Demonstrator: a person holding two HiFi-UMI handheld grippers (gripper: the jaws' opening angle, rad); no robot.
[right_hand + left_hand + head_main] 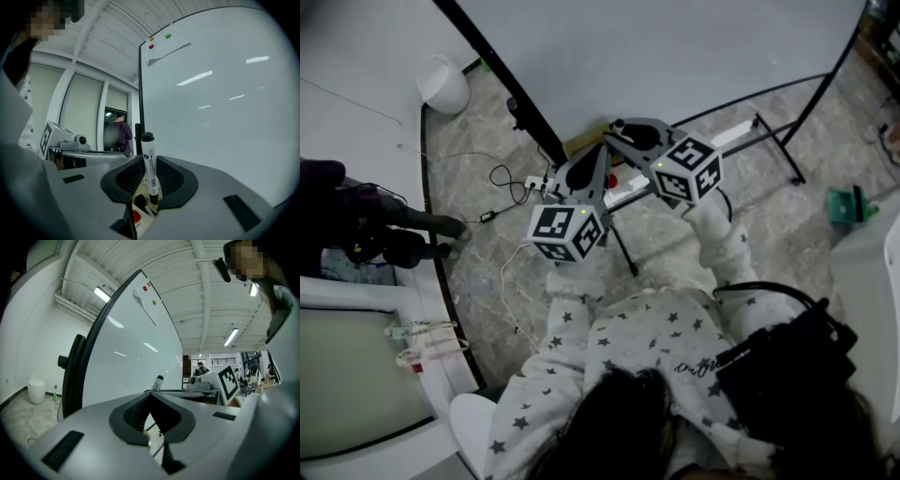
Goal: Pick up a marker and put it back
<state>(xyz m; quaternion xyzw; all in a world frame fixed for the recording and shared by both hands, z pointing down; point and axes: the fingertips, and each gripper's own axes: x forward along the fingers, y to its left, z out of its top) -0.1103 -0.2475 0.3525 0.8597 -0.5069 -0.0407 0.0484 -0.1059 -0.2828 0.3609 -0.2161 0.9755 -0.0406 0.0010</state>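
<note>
We see the marker [149, 150] standing upright, black cap on top and long axis vertical, just in front of the whiteboard [220, 93] near its left edge. Our left gripper [149, 393] is pinched together on nothing, while the right gripper [150, 163] clamps the marker's lower barrel between its pads. Below the whiteboard lies a grey marbled floor [487, 253], and above it a white ceiling [187, 296] with strip lights [104, 294].

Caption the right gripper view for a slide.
Right tool clamps an upright black-capped whiteboard marker in front of a whiteboard.
</note>
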